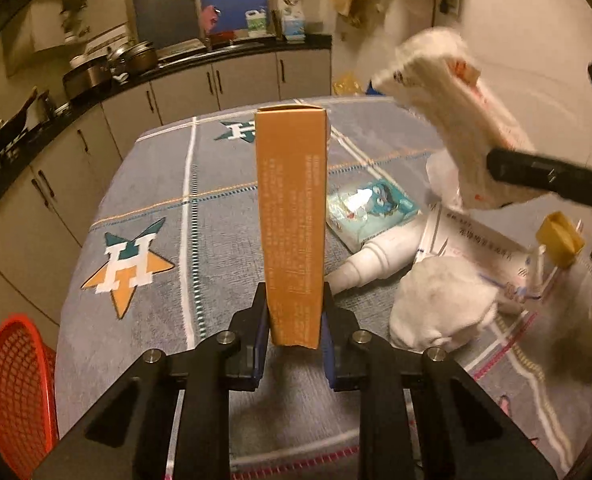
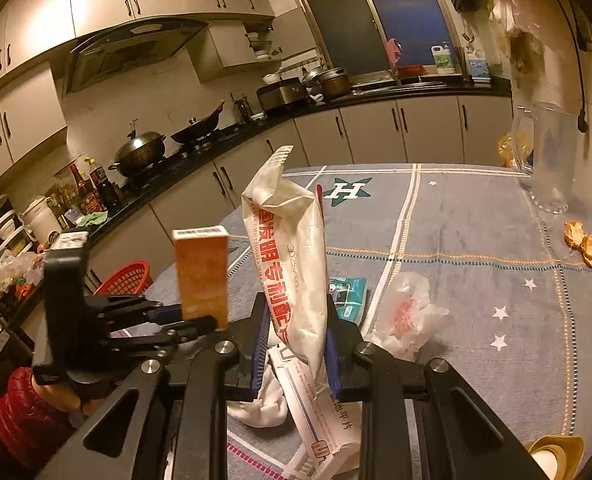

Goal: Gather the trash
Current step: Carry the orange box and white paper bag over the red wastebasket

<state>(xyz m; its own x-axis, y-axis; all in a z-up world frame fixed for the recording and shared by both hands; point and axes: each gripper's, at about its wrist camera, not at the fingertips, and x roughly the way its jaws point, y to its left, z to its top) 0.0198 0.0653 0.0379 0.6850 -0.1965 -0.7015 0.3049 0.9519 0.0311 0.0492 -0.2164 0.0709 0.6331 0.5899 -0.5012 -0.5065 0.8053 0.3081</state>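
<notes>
My left gripper (image 1: 294,320) is shut on the lower end of a tall orange carton (image 1: 292,208), which stands upright above the grey tablecloth (image 1: 144,184). The right wrist view shows that carton (image 2: 202,276) in the left gripper (image 2: 188,322) at the left. My right gripper (image 2: 296,320) is shut on a crumpled white bag with red print (image 2: 292,248), lifted off the table. In the left wrist view that bag (image 1: 447,112) hangs blurred at the upper right. On the cloth lie a teal packet (image 1: 371,208), a white tube (image 1: 379,260), a tissue wad (image 1: 439,304) and a printed leaflet (image 1: 475,240).
A red mesh basket (image 1: 16,392) stands on the floor left of the table. A clear plastic jug (image 2: 547,156), peel scraps (image 2: 579,240) and a crumpled thin bag (image 2: 407,316) are on the cloth's right half. A kitchen counter with pots runs behind. A red sleeve (image 2: 12,412) shows.
</notes>
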